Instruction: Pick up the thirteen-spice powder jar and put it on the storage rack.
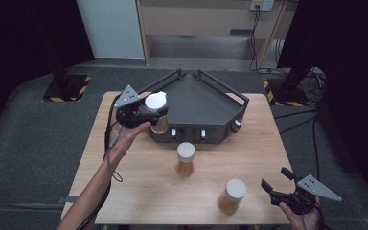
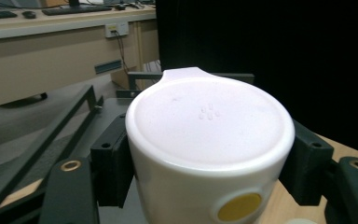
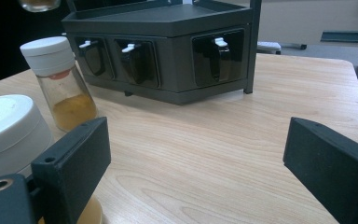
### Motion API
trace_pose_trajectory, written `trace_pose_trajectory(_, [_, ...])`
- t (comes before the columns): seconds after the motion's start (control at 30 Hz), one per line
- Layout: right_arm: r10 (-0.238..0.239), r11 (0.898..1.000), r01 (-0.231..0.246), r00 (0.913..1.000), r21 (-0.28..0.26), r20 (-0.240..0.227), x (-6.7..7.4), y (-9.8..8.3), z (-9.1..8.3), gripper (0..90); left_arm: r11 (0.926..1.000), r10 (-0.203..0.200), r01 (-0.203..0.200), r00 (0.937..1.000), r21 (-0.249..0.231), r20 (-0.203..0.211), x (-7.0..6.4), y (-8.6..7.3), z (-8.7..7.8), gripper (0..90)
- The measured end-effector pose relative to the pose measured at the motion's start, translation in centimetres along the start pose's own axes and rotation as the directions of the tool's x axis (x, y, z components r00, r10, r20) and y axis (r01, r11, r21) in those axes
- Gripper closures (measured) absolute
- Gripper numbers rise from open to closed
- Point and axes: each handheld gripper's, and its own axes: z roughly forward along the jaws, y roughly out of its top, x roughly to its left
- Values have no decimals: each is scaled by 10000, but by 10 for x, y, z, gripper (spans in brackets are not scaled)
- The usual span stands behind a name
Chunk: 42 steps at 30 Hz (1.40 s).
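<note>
Left gripper (image 1: 149, 115) clamps a white-lidded spice jar (image 1: 157, 111), lifted off the table by the dark corner rack's (image 1: 199, 103) left edge. Right gripper (image 1: 277, 184) hangs near the table's (image 1: 139, 191) right front corner, jaws spread wide, nothing between them.

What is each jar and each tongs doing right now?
Left tongs: shut on the held jar, above the rack's left edge.
Held jar: lid on, upright, lifted.
Middle jar: lid on, upright on the table.
Near jar: lid on, standing on the table.
Right tongs: open, nothing between them.
Rack: its top tray is bare.
</note>
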Motion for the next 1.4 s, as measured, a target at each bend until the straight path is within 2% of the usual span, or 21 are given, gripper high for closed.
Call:
trace_pose_trajectory(0.1, [6, 10000, -6, 10000, -10, -1, 0, 0, 0, 72, 10000, -87, 86, 9997, -5, -250, 3, 4, 5, 295])
trace_pose_trajectory(0.23, [19, 10000, -19, 10000, 10, -41, -1, 0, 0, 72, 9999, 107, -105, 9978, 40, -656, 2, 12, 14, 295])
trace_pose_trajectory(0.4, [57, 10000, -57, 10000, 11, -33, -1, 0, 0, 72, 9999, 131, -126, 9952, 60, -973, 6, 16, 25, 295])
trace_pose_trajectory(0.63, [81, 10000, -81, 10000, 0, -51, -1, 0, 0, 72, 10000, -42, 46, 9904, 27, -1379, 11, 12, 42, 295])
trace_pose_trajectory(0.73, [60, 10000, -60, 10000, 3, -51, -1, 0, 0, 72, 9999, 37, -18, 9880, 122, -1542, 13, 12, 49, 295])
trace_pose_trajectory(0.9, [100, 9999, -100, 9999, -11, -33, -1, 0, -1, 72, 9998, 98, -69, 9859, 180, -1668, 18, 12, 59, 295])
trace_pose_trajectory(1.1, [98, 10000, -98, 9999, -5, -29, -1, 0, -1, 72, 9995, -25, 80, 9856, 320, -1688, 21, 9, 71, 295])
trace_pose_trajectory(1.4, [106, 9999, -106, 9999, -11, -50, -2, -1, -1, 72, 9975, -405, 512, 9789, 481, -2003, 27, -1, 82, 295])
